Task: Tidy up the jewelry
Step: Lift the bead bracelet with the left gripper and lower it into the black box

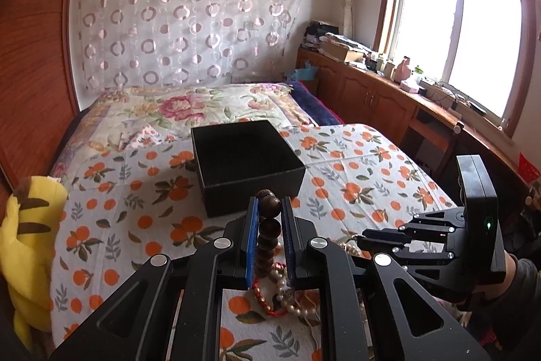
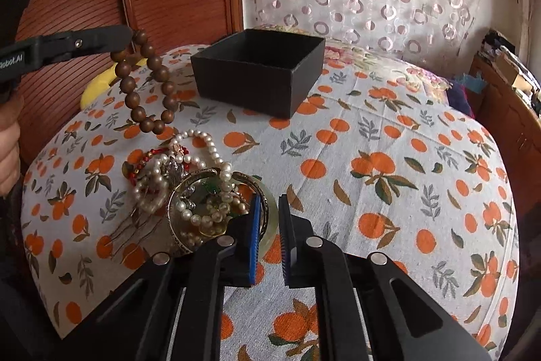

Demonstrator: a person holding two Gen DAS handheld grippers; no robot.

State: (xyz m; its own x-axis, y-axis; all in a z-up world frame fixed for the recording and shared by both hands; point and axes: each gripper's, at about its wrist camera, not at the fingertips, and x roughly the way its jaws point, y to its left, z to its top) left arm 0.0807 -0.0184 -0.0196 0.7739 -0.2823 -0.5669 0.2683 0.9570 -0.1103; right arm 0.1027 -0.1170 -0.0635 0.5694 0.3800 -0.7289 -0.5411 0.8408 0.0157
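Note:
My left gripper (image 1: 269, 202) is shut on a brown wooden bead bracelet (image 1: 270, 225). In the right wrist view the bracelet (image 2: 148, 83) hangs as a loop from the left gripper (image 2: 128, 36), above the cloth and left of the open black box (image 2: 243, 83). A tangled jewelry pile (image 2: 175, 178) lies on the cloth: a pearl necklace (image 2: 203, 137), a red beaded string, a metal bangle (image 2: 175, 215). My right gripper (image 2: 268, 202) sits at the pile's right edge, shut on the rim of a pale green bangle (image 2: 268, 219). In the left wrist view the right gripper (image 1: 363, 241) points down into the pile (image 1: 280, 290).
The black box (image 1: 253, 195) stands on an orange-print cloth (image 1: 355, 164) spread over a bed. A yellow plush toy (image 1: 30, 225) lies at the bed's left edge beside a wooden wardrobe (image 1: 30, 63). A cluttered wooden cabinet (image 1: 372, 90) runs under the window at right.

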